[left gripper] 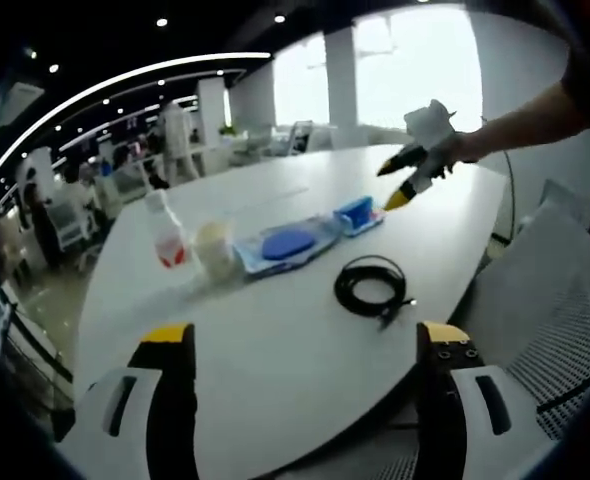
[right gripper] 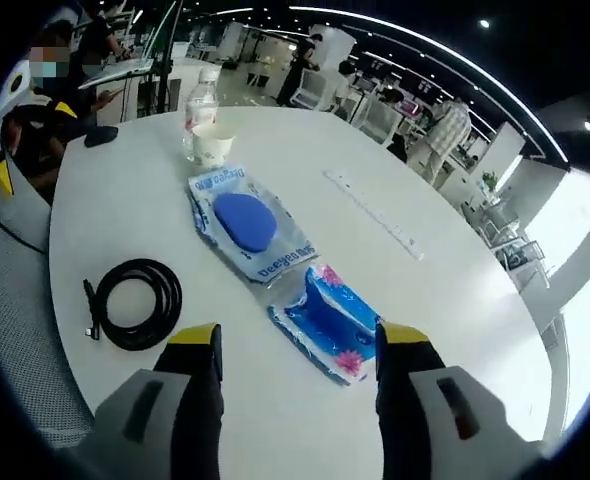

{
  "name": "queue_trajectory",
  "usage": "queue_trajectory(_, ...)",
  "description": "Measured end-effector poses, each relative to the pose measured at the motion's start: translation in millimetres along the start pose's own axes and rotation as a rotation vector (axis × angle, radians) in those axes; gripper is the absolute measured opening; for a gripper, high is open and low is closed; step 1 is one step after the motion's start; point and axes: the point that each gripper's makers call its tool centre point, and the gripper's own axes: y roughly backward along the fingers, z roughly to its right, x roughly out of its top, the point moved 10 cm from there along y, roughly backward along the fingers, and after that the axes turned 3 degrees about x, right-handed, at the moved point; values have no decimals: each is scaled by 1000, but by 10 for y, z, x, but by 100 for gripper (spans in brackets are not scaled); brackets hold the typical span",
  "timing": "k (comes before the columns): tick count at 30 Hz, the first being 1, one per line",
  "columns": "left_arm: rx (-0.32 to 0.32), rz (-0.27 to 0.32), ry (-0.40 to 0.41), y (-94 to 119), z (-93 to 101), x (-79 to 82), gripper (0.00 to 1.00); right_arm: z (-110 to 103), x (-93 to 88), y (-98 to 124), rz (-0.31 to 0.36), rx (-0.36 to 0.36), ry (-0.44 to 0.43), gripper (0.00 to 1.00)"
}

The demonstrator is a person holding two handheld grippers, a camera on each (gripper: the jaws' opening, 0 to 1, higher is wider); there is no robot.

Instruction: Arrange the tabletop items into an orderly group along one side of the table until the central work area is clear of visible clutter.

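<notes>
An open office with ceiling light strips, bright windows and people standing at the back surrounds a large white oval table (right gripper: 445, 300) that spans most of both views; a white mesh chair (left gripper: 560, 300) sits at the lower right of the left gripper view.

In the right gripper view, the flat wet-wipe pack with a blue lid (right gripper: 247, 225) lies just above centre; the smaller blue tissue pack (right gripper: 325, 320) lies below and right of it, between the tips of the right gripper (right gripper: 297, 345), whose jaws stand wide apart with nothing held; whether they touch the pack is hard to tell. A coiled black cable (right gripper: 135, 303) lies at the lower left, well apart from both packs; a long clear ruler (right gripper: 373, 213) lies to the upper right; a paper cup (right gripper: 212, 143) and a clear bottle (right gripper: 201, 105) stand together at the upper left.

In the left gripper view, the left gripper (left gripper: 305, 345) hangs over the near table edge at the bottom, jaws spread and empty; the cable sits right of centre, the packs, cup and bottle in a row across the middle.
</notes>
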Motion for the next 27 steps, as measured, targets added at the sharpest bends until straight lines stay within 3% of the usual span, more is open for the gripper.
queue_trajectory(18,-8,0,8,-6,4,-3,89,-241,-130,245,108,-69,-208,70)
queue_trajectory(27,-9,1,8,-7,4,1,89,-338,-108,348,143,-88,-252,72)
